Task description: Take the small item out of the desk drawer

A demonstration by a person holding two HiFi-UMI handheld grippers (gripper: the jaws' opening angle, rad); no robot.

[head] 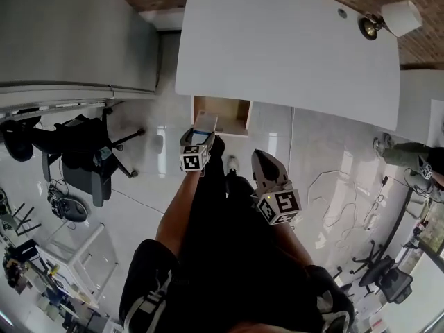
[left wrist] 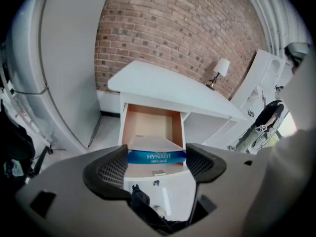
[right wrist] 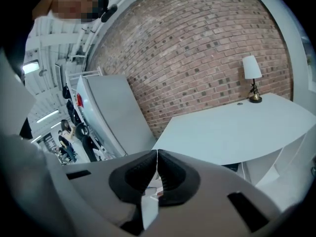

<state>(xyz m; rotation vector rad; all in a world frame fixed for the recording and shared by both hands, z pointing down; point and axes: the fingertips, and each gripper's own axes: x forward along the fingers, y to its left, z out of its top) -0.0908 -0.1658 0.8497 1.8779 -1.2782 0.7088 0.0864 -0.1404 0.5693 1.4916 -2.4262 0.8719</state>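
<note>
The white desk (head: pixel 291 40) has its drawer (head: pixel 239 111) pulled out, and the wood inside shows. My left gripper (head: pixel 202 134) hangs just in front of the drawer, shut on a small white box with a blue band (head: pixel 206 123). In the left gripper view the box (left wrist: pixel 156 151) spans the gap between both pads of the left gripper (left wrist: pixel 156 158). Behind it is the open drawer (left wrist: pixel 148 125). My right gripper (head: pixel 261 158) is lower and to the right, over the person's legs. Its jaws are shut (right wrist: pixel 157 153) with nothing seen held.
A table lamp (head: pixel 388 19) stands on the desk's far right corner. A tall grey cabinet (head: pixel 69 33) is at the left, and a black office chair (head: pixel 80 148) is below it. Cables (head: pixel 340 186) lie on the white floor at the right. A brick wall (left wrist: pixel 177 33) is behind the desk.
</note>
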